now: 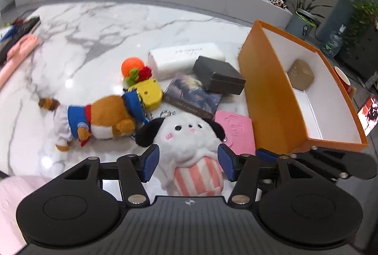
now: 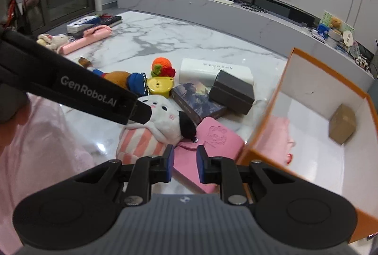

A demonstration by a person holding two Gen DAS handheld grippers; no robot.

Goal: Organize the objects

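Note:
A white dog plush (image 1: 186, 136) with black ears and a pink-striped body lies on the marble floor; it also shows in the right wrist view (image 2: 163, 123). My left gripper (image 1: 187, 162) is open, its blue pads on either side of the plush body. My right gripper (image 2: 185, 166) is open over the near edge of a pink notebook (image 2: 212, 144). An orange box (image 1: 267, 89) with a white inside holds a small brown carton (image 1: 301, 74). The box (image 2: 267, 118) is at the right in the right wrist view.
On the floor lie a brown bear plush (image 1: 104, 116), a yellow toy (image 1: 148, 93), an orange knitted ball (image 1: 132, 66), a book (image 1: 193, 95), a dark grey box (image 1: 219, 75) and a white pack (image 1: 186, 58). Pink items (image 2: 89, 38) lie far left.

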